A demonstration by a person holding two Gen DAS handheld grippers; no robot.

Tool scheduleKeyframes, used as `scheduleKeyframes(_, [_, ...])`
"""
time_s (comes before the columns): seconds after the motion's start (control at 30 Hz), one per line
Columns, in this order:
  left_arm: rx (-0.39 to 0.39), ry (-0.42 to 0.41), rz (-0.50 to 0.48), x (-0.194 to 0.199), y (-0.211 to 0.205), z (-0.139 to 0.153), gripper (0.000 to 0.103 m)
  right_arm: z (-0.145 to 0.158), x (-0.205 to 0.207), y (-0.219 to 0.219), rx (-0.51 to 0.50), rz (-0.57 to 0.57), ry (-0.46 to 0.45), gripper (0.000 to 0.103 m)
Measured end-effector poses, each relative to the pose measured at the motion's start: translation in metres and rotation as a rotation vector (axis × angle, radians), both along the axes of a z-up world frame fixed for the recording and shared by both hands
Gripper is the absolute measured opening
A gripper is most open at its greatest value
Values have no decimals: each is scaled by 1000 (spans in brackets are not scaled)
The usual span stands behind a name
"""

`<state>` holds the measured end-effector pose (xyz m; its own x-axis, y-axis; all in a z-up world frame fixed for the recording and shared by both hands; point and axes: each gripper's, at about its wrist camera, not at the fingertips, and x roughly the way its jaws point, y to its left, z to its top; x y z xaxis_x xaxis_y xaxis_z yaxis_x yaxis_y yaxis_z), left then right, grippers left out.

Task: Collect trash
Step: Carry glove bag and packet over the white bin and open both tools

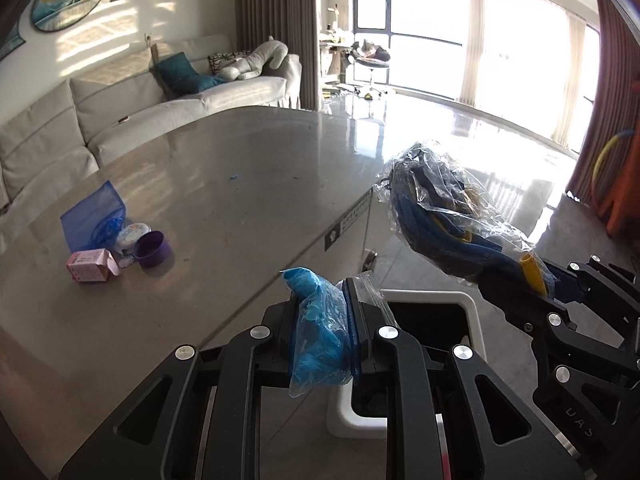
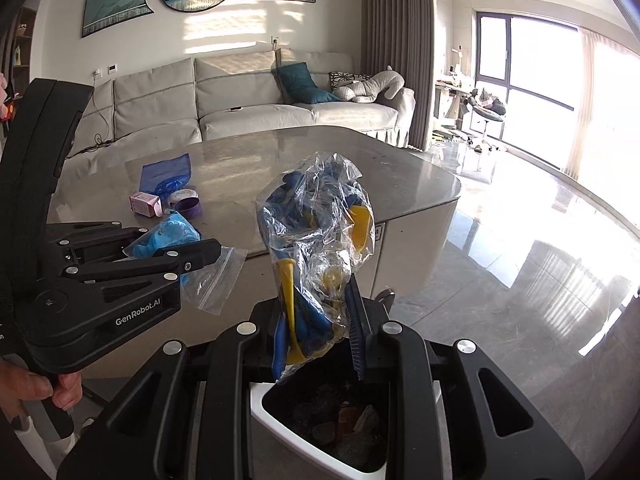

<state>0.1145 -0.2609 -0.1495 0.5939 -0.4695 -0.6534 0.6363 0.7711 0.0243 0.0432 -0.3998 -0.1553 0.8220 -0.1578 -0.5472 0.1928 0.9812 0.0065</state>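
My left gripper [image 1: 322, 320] is shut on a clear zip bag stuffed with crumpled blue plastic [image 1: 320, 328], held just past the table's near edge. My right gripper [image 2: 320, 328] is shut on a clear bag of blue and yellow items [image 2: 316, 240], which stands upright above the white trash bin [image 2: 264, 404]. That bag [image 1: 444, 220] and the right gripper [image 1: 560, 296] show at the right of the left wrist view, and the left gripper [image 2: 200, 254] with its blue bag [image 2: 168, 236] at the left of the right wrist view. The bin [image 1: 474, 304] sits on the floor beside the table, with dark trash inside.
On the grey table [image 1: 224, 168] lie a blue mesh pouch [image 1: 92, 216], a pink box [image 1: 90, 266], a purple cup [image 1: 154, 249] and a small round tin [image 1: 132, 236]. A small blue scrap [image 1: 233, 177] lies mid-table. A sofa [image 2: 248, 96] stands behind. A hand [image 2: 28, 392] holds the left gripper's handle.
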Motion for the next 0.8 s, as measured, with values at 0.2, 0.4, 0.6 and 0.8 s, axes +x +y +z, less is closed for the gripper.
scheduleKeyframes(0.2, [18,12,-67,-18,-31,-10,18,-15,-18,-13,13,-48,15,26])
scheduleKeyframes(0.4, [46,30,-111,-27,-55,-27,18,-34,-28,-26,50,-90,43,27])
scheduleKeyframes(0.6, [77,68,-145,-28,-71,-52,18,-55,-29,-35,76,-113,80,27])
scheduleKeyframes(0.8, [102,108,-160,-23,-80,-74,19,-73,-20,-37,97,-119,121,27])
